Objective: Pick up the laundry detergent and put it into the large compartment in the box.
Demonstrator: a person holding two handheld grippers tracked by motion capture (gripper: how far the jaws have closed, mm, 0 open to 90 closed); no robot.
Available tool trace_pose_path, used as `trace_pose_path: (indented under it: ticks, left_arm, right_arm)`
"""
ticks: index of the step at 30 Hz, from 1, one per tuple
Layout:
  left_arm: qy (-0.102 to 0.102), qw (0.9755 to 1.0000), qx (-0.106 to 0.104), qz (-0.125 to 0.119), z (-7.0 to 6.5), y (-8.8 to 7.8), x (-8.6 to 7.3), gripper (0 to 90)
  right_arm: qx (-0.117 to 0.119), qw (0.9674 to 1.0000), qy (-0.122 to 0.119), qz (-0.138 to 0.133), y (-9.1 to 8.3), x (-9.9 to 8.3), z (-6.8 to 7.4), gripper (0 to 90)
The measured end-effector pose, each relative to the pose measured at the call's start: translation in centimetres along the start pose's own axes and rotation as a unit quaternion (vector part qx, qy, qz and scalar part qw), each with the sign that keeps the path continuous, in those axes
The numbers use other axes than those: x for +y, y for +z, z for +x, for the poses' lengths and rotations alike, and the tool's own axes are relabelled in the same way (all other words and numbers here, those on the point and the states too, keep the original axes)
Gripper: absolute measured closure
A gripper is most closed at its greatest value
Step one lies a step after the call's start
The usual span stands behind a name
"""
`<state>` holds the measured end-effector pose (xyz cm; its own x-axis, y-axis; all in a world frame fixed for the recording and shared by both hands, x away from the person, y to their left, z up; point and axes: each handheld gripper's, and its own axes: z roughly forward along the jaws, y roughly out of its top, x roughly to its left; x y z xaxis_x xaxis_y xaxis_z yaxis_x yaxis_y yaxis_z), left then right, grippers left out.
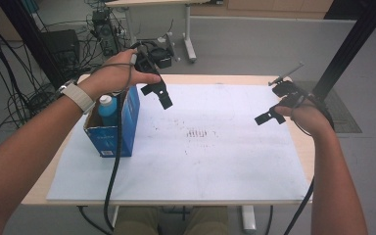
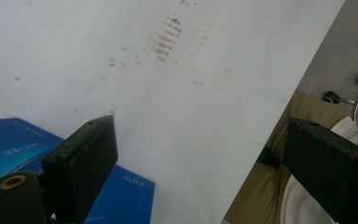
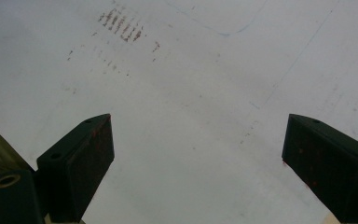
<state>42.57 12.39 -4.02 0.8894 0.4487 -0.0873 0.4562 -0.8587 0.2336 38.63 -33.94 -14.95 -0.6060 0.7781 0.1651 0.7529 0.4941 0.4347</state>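
The blue box stands open-topped at the left of the white sheet, with a blue-capped bottle upright inside it. The left gripper hangs just beside the box's upper right, jaws spread and empty; the right gripper hovers well apart near the sheet's right edge, also spread and empty. I judge that nothing is grasped yet, so the handling of box and bottle remains ahead.

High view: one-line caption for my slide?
Left gripper open above blue box holding a bottle; right gripper open.
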Motion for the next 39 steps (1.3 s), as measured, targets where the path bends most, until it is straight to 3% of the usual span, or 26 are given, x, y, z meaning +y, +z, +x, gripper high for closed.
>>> trace_pose_path:
  ticks: [3, 7, 16, 32, 39]
  left_arm:
    - [0.018, 0.9998, -0.006, -0.004, -0.2, 0.4, 0.0, 11.1]
    - [0.04, 0.9991, -0.005, 0.011, -0.8, 1.2, 0.5, 11.0]
    - [0.066, 0.9975, -0.01, 0.025, -1.5, 2.3, 1.1, 11.0]
    - [0.097, 0.9939, -0.004, 0.052, -2.9, 4.3, 1.9, 10.2]
    - [0.102, 0.9933, -0.002, 0.055, -3.4, 5.0, 1.9, 10.2]
  right_arm:
    - [0.0, 1.0, 0.0, 0.0, 0.0, 0.0, 0.0, 8.8]
    - [0.0, 1.0, 0.001, -0.001, 0.1, 0.0, 0.2, 8.8]
    - [0.0, 1.0, 0.001, -0.002, 0.1, -0.2, 0.3, 8.7]
    - [-0.001, 1.0, 0.003, -0.003, -0.2, -0.6, 0.5, 8.8]
    - [-0.003, 1.0, 0.006, -0.004, -0.3, -1.0, 0.6, 8.8]
